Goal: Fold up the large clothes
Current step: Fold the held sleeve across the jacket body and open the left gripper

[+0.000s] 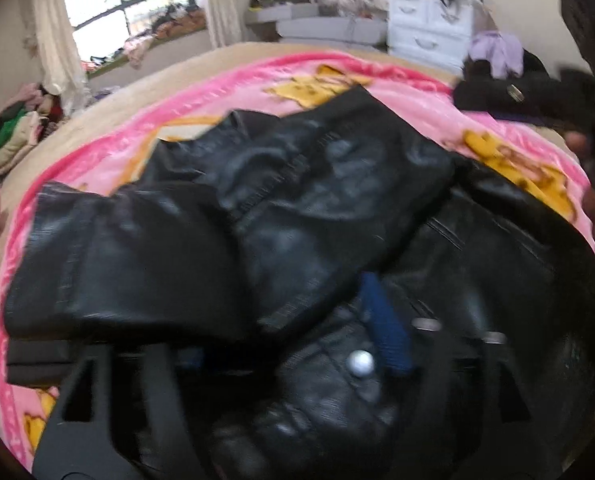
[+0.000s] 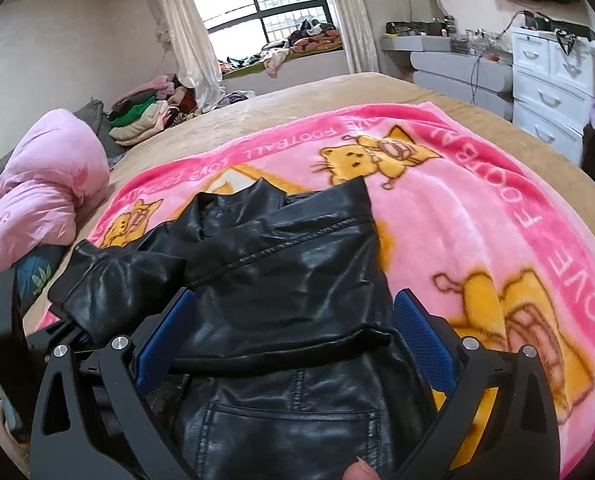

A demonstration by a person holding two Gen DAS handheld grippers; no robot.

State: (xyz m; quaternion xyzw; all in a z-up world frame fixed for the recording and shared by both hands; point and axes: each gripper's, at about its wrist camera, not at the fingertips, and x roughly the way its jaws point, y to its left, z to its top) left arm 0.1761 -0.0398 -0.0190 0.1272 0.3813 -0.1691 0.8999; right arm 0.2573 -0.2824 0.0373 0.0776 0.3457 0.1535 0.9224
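Observation:
A black leather jacket (image 1: pixel 297 208) lies crumpled on a pink cat-print blanket (image 1: pixel 129 148) on the bed, sleeves folded across its body. In the left wrist view my left gripper (image 1: pixel 293 340) sits low over the jacket; leather bunches over its fingers and one blue pad (image 1: pixel 385 320) shows, so I cannot tell how its jaws stand. In the right wrist view the jacket (image 2: pixel 289 280) lies between the blue pads (image 2: pixel 421 336) of my right gripper (image 2: pixel 293 332), which is open and straddles a folded edge. A fingertip shows at the bottom edge.
The blanket (image 2: pixel 477 220) covers a tan bed (image 2: pixel 337 88). A pink quilt (image 2: pixel 45 184) lies at the left, folded clothes (image 2: pixel 145 116) beyond it. A white drawer unit (image 2: pixel 553 88) and grey shelves stand at the right. Dark clothes (image 1: pixel 509 92) pile at the bed's far right.

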